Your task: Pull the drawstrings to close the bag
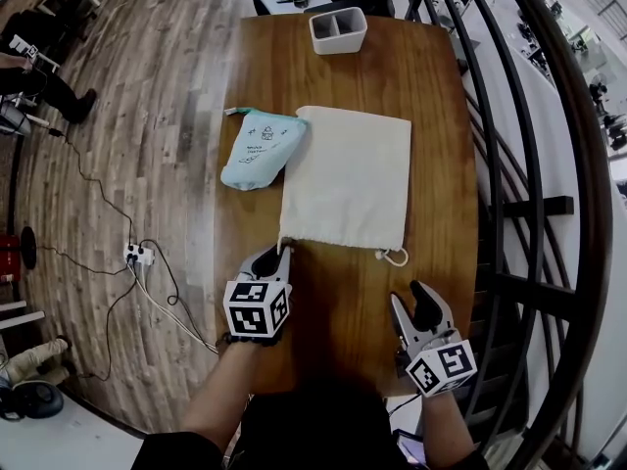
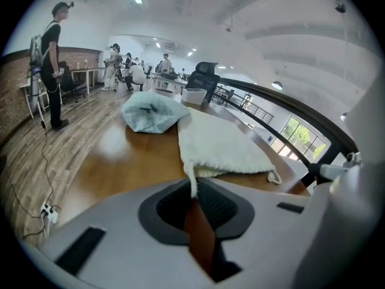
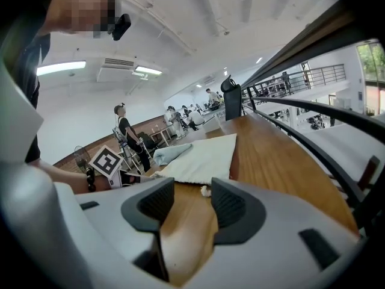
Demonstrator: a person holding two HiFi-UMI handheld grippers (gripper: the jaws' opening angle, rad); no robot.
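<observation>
A cream cloth drawstring bag (image 1: 348, 179) lies flat on the wooden table (image 1: 441, 116), its mouth toward me. My left gripper (image 1: 279, 256) sits at the bag's near-left corner. In the left gripper view its jaws (image 2: 194, 191) are shut on the left drawstring (image 2: 192, 174), which runs from the bag (image 2: 219, 143) into the pads. The right drawstring's knotted loop (image 1: 395, 257) lies loose at the near-right corner. My right gripper (image 1: 411, 302) stands open a little short of that loop. In the right gripper view, the loop (image 3: 206, 191) lies just beyond the open jaws (image 3: 192, 200), untouched.
A light blue pouch (image 1: 260, 150) lies against the bag's left side. A white two-compartment holder (image 1: 338, 29) stands at the table's far end. A dark metal railing (image 1: 509, 204) runs along the right edge. Cables and a power strip (image 1: 137, 255) lie on the floor at left.
</observation>
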